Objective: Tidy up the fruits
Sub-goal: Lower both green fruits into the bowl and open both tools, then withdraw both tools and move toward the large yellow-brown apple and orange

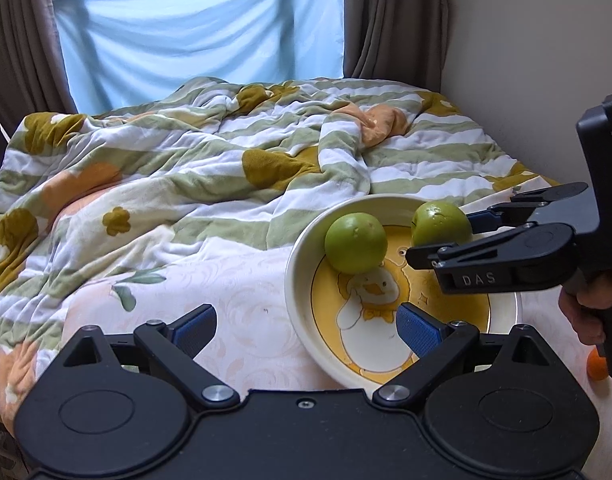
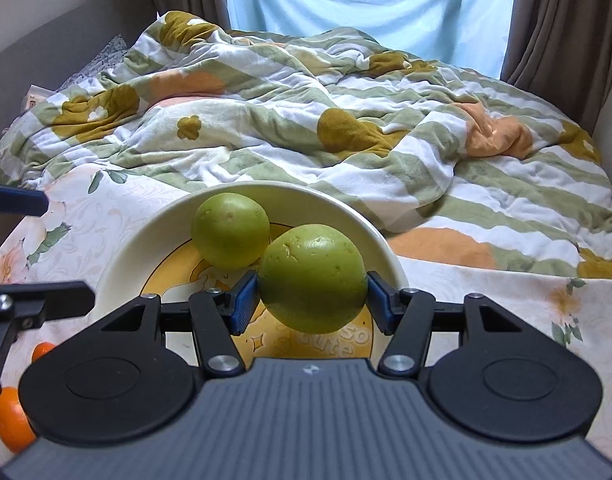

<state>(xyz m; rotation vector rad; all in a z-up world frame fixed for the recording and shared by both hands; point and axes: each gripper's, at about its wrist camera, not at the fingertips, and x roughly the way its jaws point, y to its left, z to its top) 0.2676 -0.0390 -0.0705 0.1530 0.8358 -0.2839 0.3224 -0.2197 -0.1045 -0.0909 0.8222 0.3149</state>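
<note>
Right tool [image 2: 312, 296] half-open — pads clamping green fruit [image 2: 312, 276] — over bowl [image 2: 137, 248]

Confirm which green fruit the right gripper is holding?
The pitted green fruit, pinched by the right gripper above the plate. The smoother green fruit rests free in it.

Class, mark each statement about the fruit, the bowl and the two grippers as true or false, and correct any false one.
1. The right gripper holds a green fruit. True.
2. The bowl is empty. False: one green fruit lies in it.
3. The left gripper grips an orange. False: its jaws are open and empty.
4. An orange fruit lies outside the bowl. True.
</note>
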